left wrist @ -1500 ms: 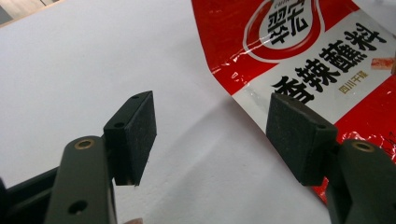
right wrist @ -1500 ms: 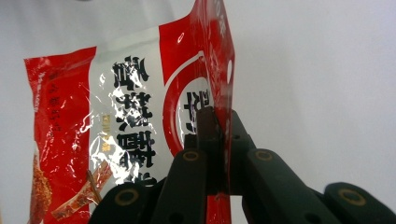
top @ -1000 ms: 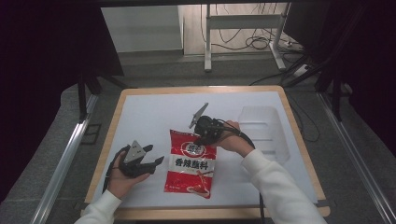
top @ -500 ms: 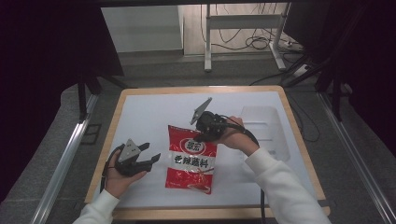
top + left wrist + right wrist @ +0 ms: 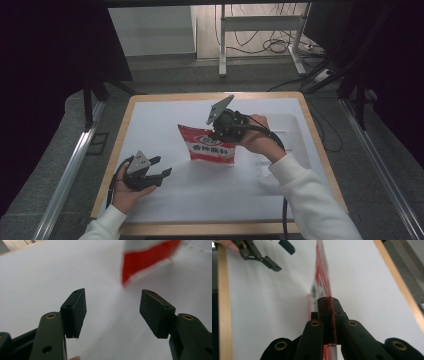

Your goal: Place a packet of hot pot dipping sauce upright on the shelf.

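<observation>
Right gripper: the right gripper (image 5: 218,134) sits just right of centre in the high view, its grey three-cornered plate tilted up toward the top of the frame. Its jaws are pressed together on the top edge of the red snack bag (image 5: 209,146). In the right gripper view the right gripper (image 5: 328,303) shows the bag's edge pinched flat between the two black pads.

Red snack bag: hangs at the middle of the high view, lifted off the white surface with its shadow below it. The front carries a white label with dark characters. In the right gripper view the red snack bag (image 5: 321,272) is seen edge-on, running up the centre of the frame. In the left gripper view the red snack bag (image 5: 147,258) is a blurred red and white shape at the upper right.

Left gripper: the left gripper (image 5: 165,171) is at the lower left of the high view, low over the table (image 5: 160,112), well apart from the bag. Its jaws stand partly apart with nothing between them; the left gripper (image 5: 113,307) shows bare white surface between the pads.

Table: white top with a wooden rim, lit at the centre of the high view.
</observation>
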Demonstrator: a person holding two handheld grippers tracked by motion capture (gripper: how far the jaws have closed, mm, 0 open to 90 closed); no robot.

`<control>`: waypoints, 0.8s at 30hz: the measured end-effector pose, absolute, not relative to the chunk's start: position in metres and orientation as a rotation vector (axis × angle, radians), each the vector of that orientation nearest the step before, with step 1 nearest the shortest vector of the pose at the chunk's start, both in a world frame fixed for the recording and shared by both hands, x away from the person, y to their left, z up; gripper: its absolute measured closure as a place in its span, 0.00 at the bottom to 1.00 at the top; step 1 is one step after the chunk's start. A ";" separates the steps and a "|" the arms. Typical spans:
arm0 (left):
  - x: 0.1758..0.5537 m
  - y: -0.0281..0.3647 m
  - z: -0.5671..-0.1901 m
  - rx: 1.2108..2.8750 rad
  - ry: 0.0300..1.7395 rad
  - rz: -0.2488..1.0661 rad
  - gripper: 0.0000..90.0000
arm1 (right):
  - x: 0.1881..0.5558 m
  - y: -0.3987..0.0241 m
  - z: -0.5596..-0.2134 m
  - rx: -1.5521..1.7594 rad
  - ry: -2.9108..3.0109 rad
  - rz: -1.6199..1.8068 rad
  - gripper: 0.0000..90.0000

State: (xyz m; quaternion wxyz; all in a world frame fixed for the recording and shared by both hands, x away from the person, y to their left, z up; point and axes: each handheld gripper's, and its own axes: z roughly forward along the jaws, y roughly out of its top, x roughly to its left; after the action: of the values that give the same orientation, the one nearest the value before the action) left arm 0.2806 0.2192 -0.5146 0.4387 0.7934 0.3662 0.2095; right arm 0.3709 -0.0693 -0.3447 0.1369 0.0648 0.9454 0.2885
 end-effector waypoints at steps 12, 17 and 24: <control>0.283 0.218 -0.518 1.996 0.906 0.511 0.42 | 0.378 -0.089 -0.324 0.235 2.679 0.859 0.99; 0.283 0.217 -0.519 2.012 0.898 0.506 0.42 | 0.376 -0.096 -0.316 0.238 2.663 0.867 0.99; 0.283 0.216 -0.520 2.016 0.898 0.509 0.42 | 0.384 -0.114 -0.306 0.296 2.613 0.861 0.99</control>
State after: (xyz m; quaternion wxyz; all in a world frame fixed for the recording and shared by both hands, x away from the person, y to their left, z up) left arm 0.2834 0.2161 -0.5205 0.4244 0.8059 0.3591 0.2034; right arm 0.3842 -0.1145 -0.3060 0.1863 0.1050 0.9278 0.3058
